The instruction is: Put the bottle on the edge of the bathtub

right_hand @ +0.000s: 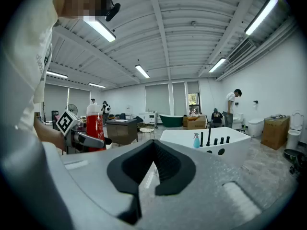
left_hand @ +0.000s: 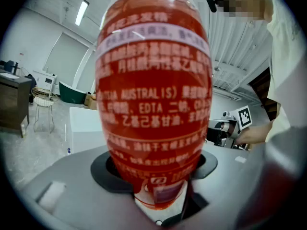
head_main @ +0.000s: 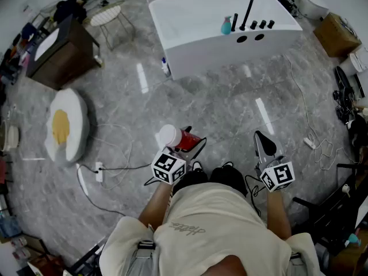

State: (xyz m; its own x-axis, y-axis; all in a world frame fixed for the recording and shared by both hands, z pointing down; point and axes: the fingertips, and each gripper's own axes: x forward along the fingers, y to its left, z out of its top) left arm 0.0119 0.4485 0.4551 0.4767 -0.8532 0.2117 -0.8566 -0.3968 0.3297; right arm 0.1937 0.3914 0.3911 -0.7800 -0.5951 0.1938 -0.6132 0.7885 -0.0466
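A red bottle (head_main: pixel 183 139) with a white cap lies tilted in my left gripper (head_main: pixel 187 144), low over the floor just ahead of the person's body. It fills the left gripper view as a red printed body (left_hand: pixel 153 95), with the jaws of the left gripper (left_hand: pixel 153 178) pressed on its sides. My right gripper (head_main: pixel 263 141) hangs to the right, shut and empty, its pads meeting (right_hand: pixel 152 169). From there the bottle (right_hand: pixel 94 126) shows at the left. The white bathtub (head_main: pixel 190 48) stands far ahead, with black taps (head_main: pixel 248 16) on its edge.
A blue spray bottle (head_main: pixel 226 25) stands on the tub edge and a small bottle (head_main: pixel 165 66) on the floor beside the tub. To the left are a dark cabinet (head_main: pixel 60 53), a round stool (head_main: pixel 109 16) and an egg-shaped cushion (head_main: pixel 66 125). Cables and a power strip (head_main: pixel 99 171) lie on the floor.
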